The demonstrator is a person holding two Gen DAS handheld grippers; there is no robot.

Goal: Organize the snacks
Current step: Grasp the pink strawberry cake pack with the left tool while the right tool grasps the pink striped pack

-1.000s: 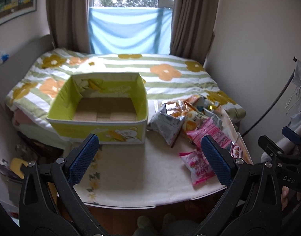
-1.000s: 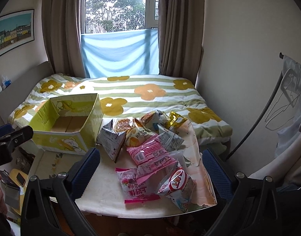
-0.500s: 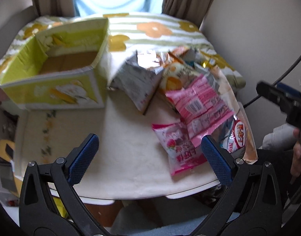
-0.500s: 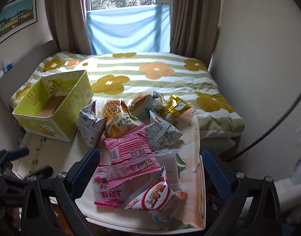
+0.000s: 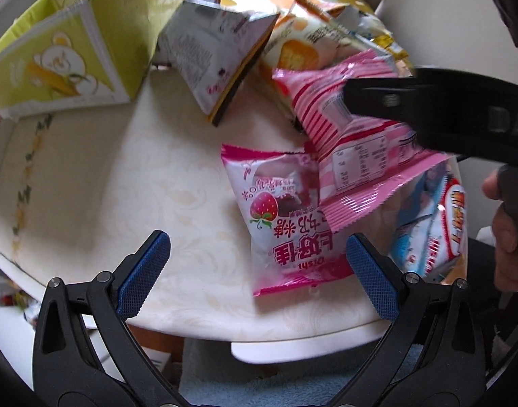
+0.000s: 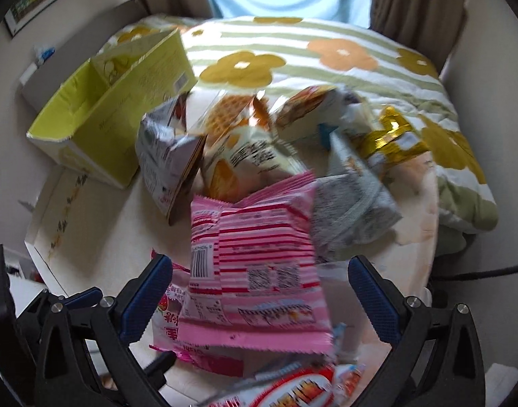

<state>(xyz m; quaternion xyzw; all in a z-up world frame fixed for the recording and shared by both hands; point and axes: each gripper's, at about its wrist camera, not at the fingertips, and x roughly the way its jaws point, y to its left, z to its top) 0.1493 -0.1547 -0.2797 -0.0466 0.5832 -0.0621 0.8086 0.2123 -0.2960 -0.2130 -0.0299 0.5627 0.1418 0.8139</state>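
Snacks sit piled on the white table [image 5: 89, 183], mostly at 12 to 3 o'clock in the left wrist view. Left gripper [image 5: 258, 273] hovers low over the table's near edge, fingers spread wide, nothing between them; right blue pad [image 5: 371, 278] overlaps the lower corner of the strawberry pink packet [image 5: 286, 224]; contact cannot be told. That packet lies flat, partly under the pink striped packet [image 5: 347, 142]. Grey-white packet [image 5: 211, 51] stands tilted at 12 o'clock, just beside the yellow-green box [image 5: 55, 57] at 10 o'clock. Orange-print packet [image 5: 299, 51] lies behind the striped one. Red-and-white packet [image 5: 442, 224] at 3 o'clock, near the table edge. Right gripper's black body crosses at 2 o'clock, a hand [image 5: 506, 230] on it.

Right wrist view: right gripper [image 6: 260, 291] fingers also wide apart, straddling the pink striped packet [image 6: 259, 271] without clamping it; motion blur is heavy. Strawberry packet [image 6: 171, 315] peeks out under it at 7 o'clock. Grey-white packet [image 6: 167, 166] at 11 o'clock, yellow-green box [image 6: 106, 118] at 10 o'clock, open top, inside mostly hidden. Grey patterned packet [image 6: 350, 210] at 1 o'clock, gold-foil packet [image 6: 391, 139] beyond it. Bed [image 6: 326, 54] with flowered cover lies behind the table.
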